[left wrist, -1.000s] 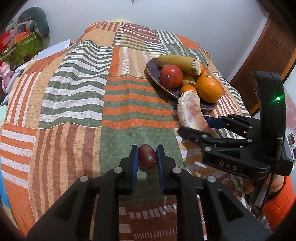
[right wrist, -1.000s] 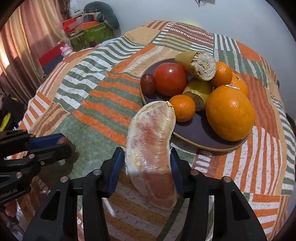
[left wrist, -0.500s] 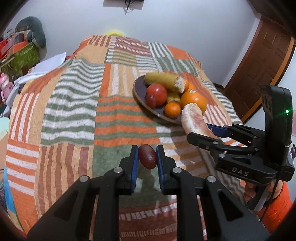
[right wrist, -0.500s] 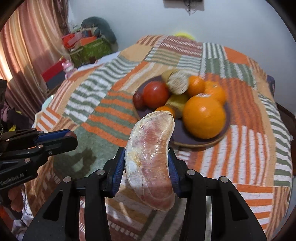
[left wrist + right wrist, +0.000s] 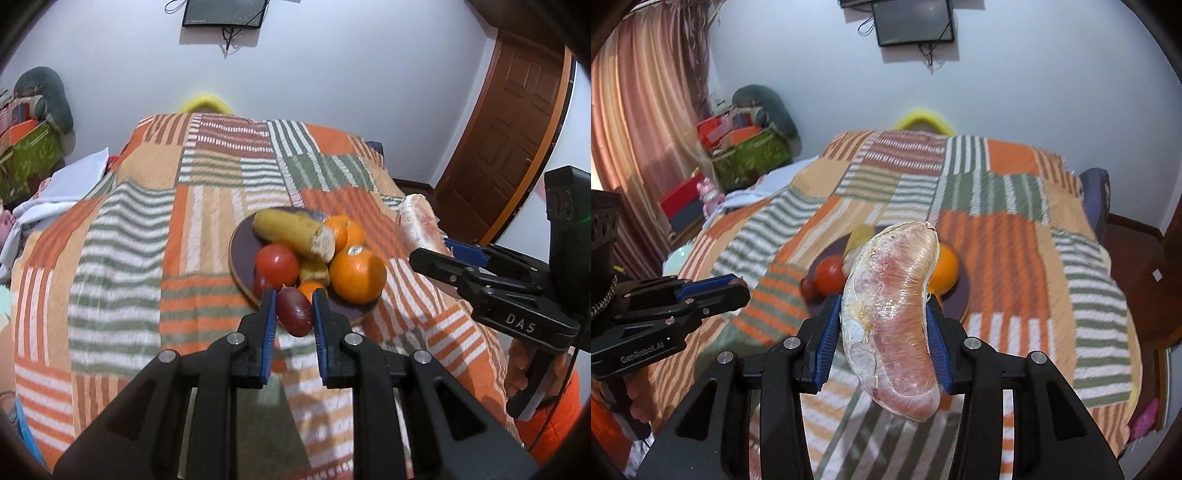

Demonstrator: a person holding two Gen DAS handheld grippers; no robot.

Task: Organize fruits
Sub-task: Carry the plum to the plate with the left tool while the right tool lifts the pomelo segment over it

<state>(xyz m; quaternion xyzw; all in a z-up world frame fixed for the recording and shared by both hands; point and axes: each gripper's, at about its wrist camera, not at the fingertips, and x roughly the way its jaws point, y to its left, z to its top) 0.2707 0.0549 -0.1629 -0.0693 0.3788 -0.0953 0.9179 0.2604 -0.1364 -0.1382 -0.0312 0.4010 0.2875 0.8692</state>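
My left gripper (image 5: pixel 294 308) is shut on a small dark red grape-like fruit (image 5: pixel 294 312) and holds it in the air, just before the near rim of a dark plate (image 5: pixel 237 246). The plate carries a banana piece (image 5: pixel 293 232), a red tomato (image 5: pixel 277 263), a big orange (image 5: pixel 357 274) and smaller oranges. My right gripper (image 5: pixel 883 328) is shut on a peeled pink pomelo segment (image 5: pixel 892 314), raised above the bed. It also shows at the right in the left wrist view (image 5: pixel 419 225). The left gripper shows at the left in the right wrist view (image 5: pixel 713 291).
The plate rests on a bed with an orange, green and white striped patchwork quilt (image 5: pixel 147 236). Boxes and a plush toy (image 5: pixel 753 136) stand left of the bed by a curtain. A wooden door (image 5: pixel 517 140) is at the right. A screen (image 5: pixel 912 22) hangs on the wall.
Both grippers have risen and pulled back from the bed with their fruit still held. The plate now looks farther and lower in both views.
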